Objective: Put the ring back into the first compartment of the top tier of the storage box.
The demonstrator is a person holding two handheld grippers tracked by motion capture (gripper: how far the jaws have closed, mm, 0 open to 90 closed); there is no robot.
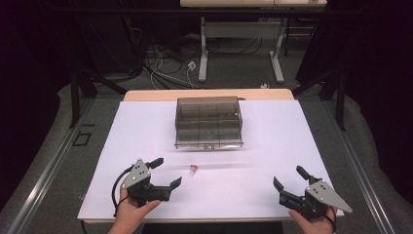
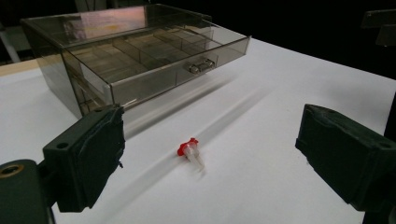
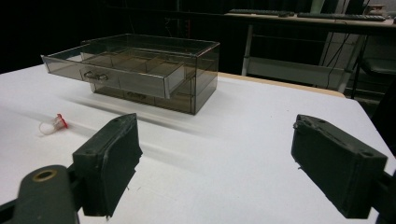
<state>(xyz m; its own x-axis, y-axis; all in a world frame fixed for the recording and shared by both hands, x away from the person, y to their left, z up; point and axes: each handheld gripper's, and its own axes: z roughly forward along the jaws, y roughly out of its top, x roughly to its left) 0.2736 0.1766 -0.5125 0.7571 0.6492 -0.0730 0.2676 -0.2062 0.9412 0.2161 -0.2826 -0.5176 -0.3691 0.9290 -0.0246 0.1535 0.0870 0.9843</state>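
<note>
Both grippers, left gripper (image 1: 165, 172) and right gripper (image 1: 289, 177), rest released at the near edge. Red-capped plastic piece (image 2: 189, 150) lies between the left gripper's jaws, cap pointing far-left; smoky drawer box (image 1: 208, 122), top drawer pulled out, stands farther back.

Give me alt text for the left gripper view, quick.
A small red-and-clear plastic piece lies on the white table, ahead of and between the open left gripper jaws, untouched. Behind it stands a smoky clear drawer box, top drawer pulled out.
</note>
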